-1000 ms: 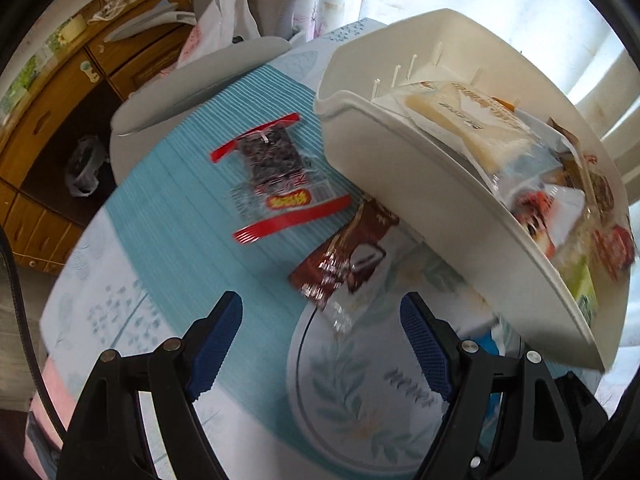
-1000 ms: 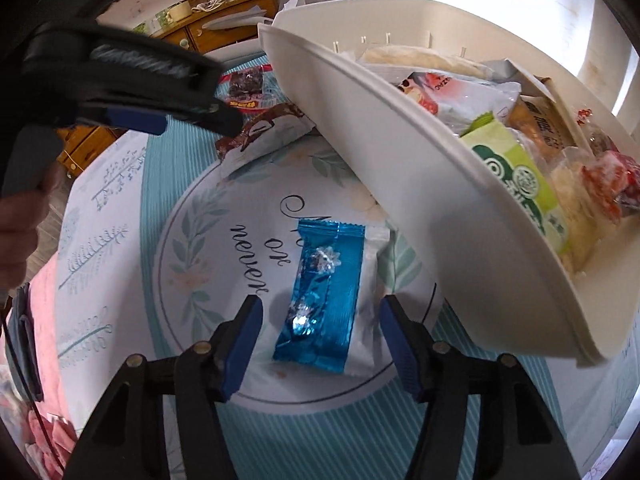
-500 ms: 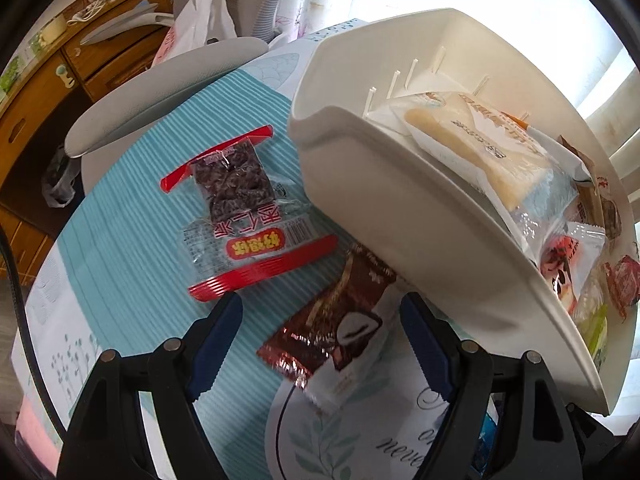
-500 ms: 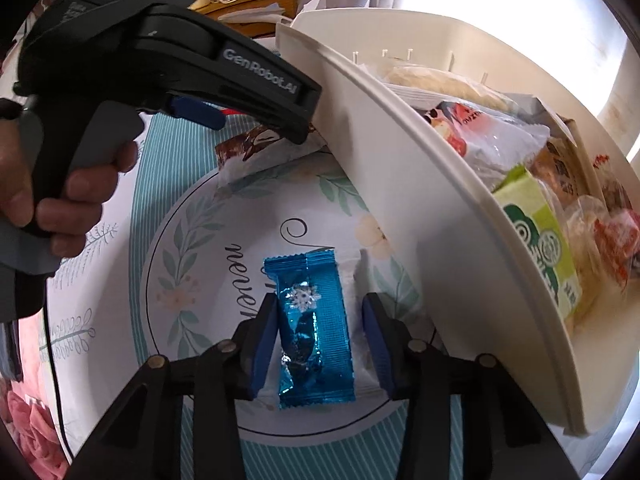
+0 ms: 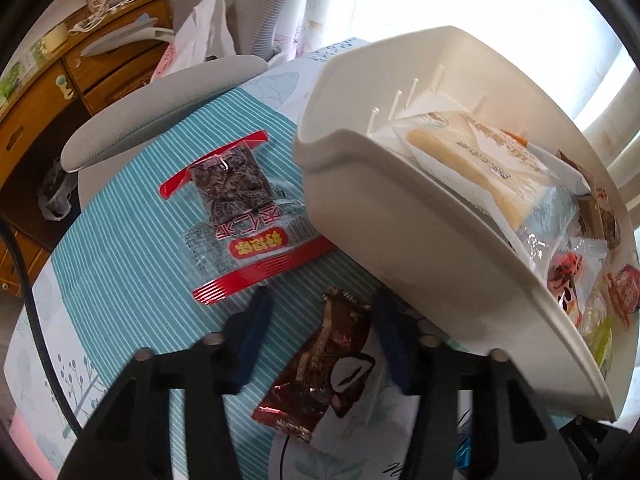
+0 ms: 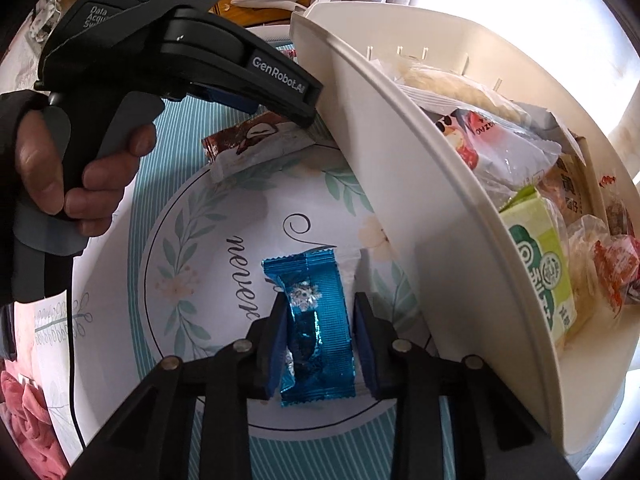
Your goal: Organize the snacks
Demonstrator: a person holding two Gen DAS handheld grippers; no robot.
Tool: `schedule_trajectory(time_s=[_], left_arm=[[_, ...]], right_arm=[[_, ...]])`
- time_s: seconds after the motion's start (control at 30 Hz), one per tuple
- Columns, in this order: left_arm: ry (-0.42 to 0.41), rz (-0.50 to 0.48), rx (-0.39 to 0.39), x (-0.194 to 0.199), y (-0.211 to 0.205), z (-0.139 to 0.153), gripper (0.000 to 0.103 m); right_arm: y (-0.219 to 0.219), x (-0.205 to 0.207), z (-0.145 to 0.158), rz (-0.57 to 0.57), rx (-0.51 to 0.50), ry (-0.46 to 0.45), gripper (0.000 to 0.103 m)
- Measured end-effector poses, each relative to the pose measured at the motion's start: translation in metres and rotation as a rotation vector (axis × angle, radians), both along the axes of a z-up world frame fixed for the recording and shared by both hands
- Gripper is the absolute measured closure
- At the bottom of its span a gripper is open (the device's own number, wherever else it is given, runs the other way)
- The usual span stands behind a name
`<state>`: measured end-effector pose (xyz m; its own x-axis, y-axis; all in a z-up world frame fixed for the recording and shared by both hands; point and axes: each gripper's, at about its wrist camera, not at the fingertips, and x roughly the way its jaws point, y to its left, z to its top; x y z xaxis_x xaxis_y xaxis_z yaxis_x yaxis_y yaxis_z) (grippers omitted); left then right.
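Between both claws' pads | left gripper was closing around brown snack, right gripper around blue snack (contact unclear) | bin beside | pickups imminent.

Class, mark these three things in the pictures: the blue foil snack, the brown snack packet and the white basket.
blue foil snack (image 6: pixel 320 320): right wrist view, middle of the wrapper.
brown snack packet (image 5: pixel 324 368): left wrist view, middle of the wrapper.
white basket (image 5: pixel 400 232): left wrist view, bare outer wall.
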<state>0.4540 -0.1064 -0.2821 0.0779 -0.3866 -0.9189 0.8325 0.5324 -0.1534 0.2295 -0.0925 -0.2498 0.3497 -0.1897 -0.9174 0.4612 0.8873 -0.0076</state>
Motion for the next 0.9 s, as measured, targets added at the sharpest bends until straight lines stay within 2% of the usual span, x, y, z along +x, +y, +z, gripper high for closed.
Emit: schedule_trajectory(time_s=[0.1, 0.2, 0.5, 0.7, 0.9], left_arm=[[0.023, 0.016, -0.017, -0.003, 0.003, 0.002, 0.081], [0.041, 0.033, -0.026, -0.009, 0.005, 0.002, 0.087], [0.086, 0.083, -0.015, -0.038, 0.023, 0.006, 0.095], [0.129, 0.174, -0.03, -0.041, 0.05, 0.014, 0.097], [0.171, 0.273, -0.082, -0.046, 0.084, 0.034, 0.097]], right_arm=[[0.003, 0.001, 0.002, 0.0, 0.003, 0.01, 0.072], [0.005, 0.001, 0.002, -0.004, 0.007, 0.017, 0.072], [0.0, 0.009, 0.011, -0.02, 0.005, 0.023, 0.072], [0.005, 0.005, 0.022, -0.021, -0.001, -0.007, 0.072], [0.013, -0.004, 0.037, -0.023, -0.011, -0.047, 0.072]])
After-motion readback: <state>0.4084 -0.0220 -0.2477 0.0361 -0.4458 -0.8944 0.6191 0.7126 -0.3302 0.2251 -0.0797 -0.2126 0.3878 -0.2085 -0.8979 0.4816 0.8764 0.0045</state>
